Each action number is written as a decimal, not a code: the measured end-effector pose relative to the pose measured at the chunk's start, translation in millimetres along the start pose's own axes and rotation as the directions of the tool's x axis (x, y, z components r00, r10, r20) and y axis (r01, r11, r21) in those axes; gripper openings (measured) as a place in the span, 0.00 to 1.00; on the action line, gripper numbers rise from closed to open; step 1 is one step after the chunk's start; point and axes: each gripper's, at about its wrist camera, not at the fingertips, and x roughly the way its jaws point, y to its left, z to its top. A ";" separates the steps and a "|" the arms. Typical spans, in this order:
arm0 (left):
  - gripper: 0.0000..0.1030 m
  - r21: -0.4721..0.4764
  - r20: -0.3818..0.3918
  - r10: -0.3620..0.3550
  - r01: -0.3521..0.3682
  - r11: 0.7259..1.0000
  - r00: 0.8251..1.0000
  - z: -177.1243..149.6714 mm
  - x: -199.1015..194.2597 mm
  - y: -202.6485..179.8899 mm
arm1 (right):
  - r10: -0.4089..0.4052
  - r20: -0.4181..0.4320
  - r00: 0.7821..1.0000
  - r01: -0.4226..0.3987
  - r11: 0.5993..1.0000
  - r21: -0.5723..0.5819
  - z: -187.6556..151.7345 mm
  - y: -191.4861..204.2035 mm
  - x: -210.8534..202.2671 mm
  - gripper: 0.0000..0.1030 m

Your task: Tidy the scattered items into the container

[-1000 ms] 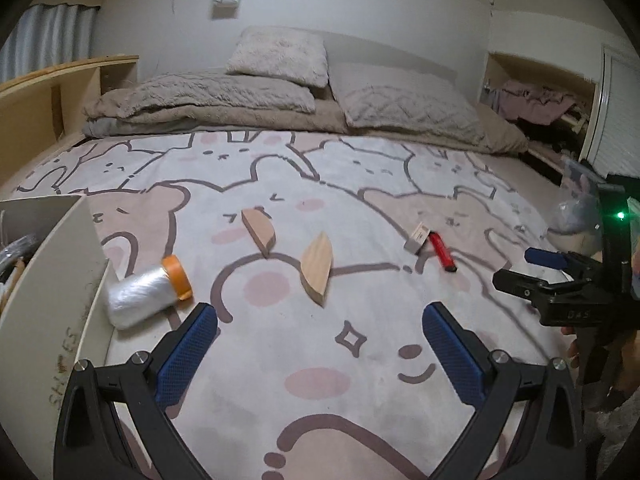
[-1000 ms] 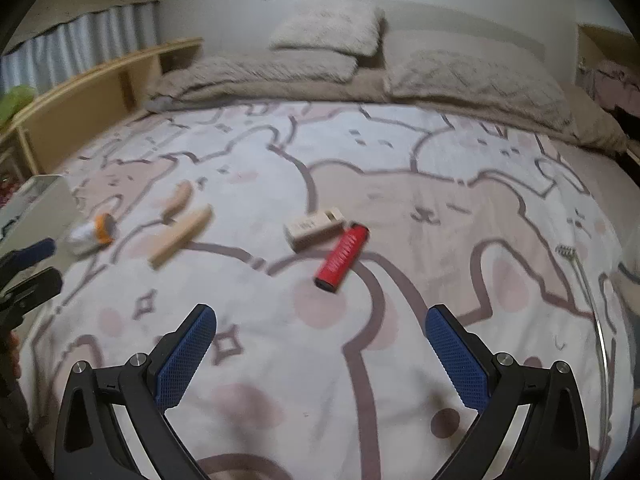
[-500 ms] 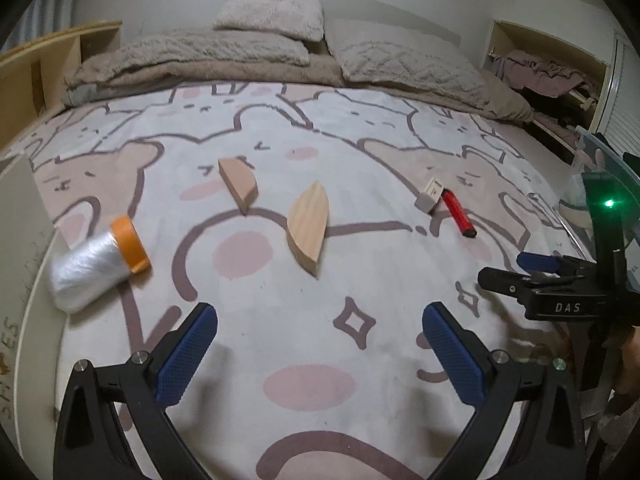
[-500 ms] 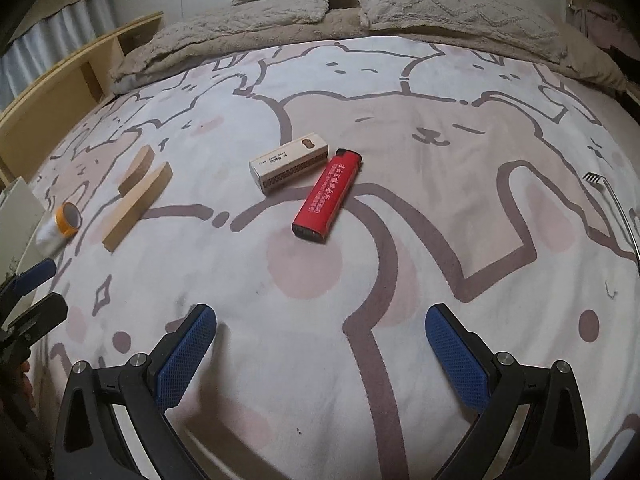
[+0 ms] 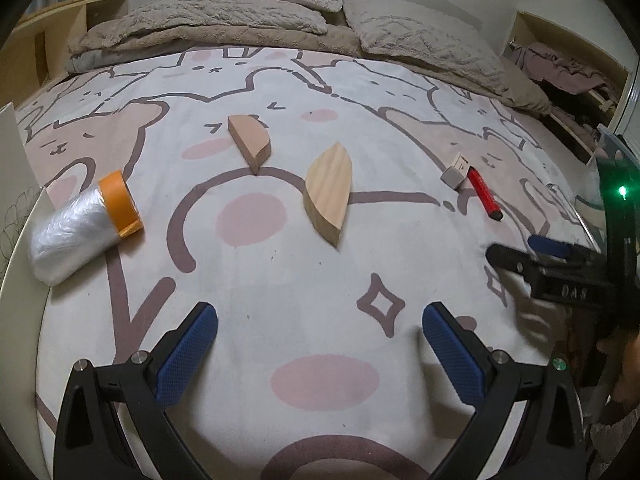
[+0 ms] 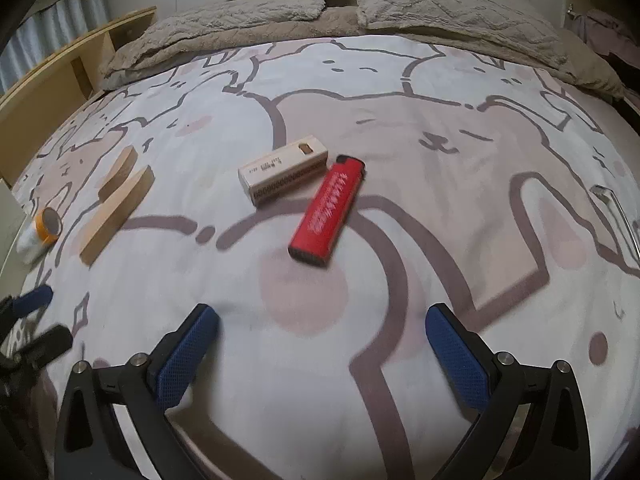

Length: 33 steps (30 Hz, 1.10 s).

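Observation:
On the bear-print bedspread lie a leaf-shaped wooden piece (image 5: 329,194), a half-round wooden piece (image 5: 250,142), a plastic film roll with an orange end (image 5: 82,226), a small beige box (image 6: 283,171) and a red lighter (image 6: 329,210). My left gripper (image 5: 319,338) is open and empty, just short of the leaf-shaped piece. My right gripper (image 6: 322,338) is open and empty, just short of the lighter. The right gripper also shows at the right edge of the left wrist view (image 5: 532,252). The container's white wall (image 5: 16,216) is at the far left.
Pillows and a beige blanket (image 5: 256,20) lie at the head of the bed. A wooden shelf (image 6: 76,68) runs along the left side. A metal utensil (image 6: 618,216) lies near the right edge. An alcove with clothes (image 5: 560,68) is at the right.
Both grippers have moved forward and lower toward the bedspread. The wooden pieces now sit closer to the left gripper and the lighter closer to the right one. Nothing was picked up.

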 end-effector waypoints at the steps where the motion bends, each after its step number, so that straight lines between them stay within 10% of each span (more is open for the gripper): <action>1: 1.00 -0.001 -0.006 0.000 0.000 1.000 1.000 -0.3 1.4 0.7 | 0.009 0.001 1.000 -0.009 1.000 0.007 2.4 -0.9 1.8 1.00; 22: 1.00 0.026 -0.025 0.077 -0.076 0.997 0.997 26.9 29.5 -4.9 | 0.051 0.067 0.996 -0.055 0.997 0.051 25.9 -4.8 16.8 1.00; 33: 0.64 0.009 0.016 0.077 -0.077 0.997 0.997 53.0 42.1 1.0 | 0.042 0.111 0.993 -0.047 0.998 0.036 25.3 0.9 10.5 0.69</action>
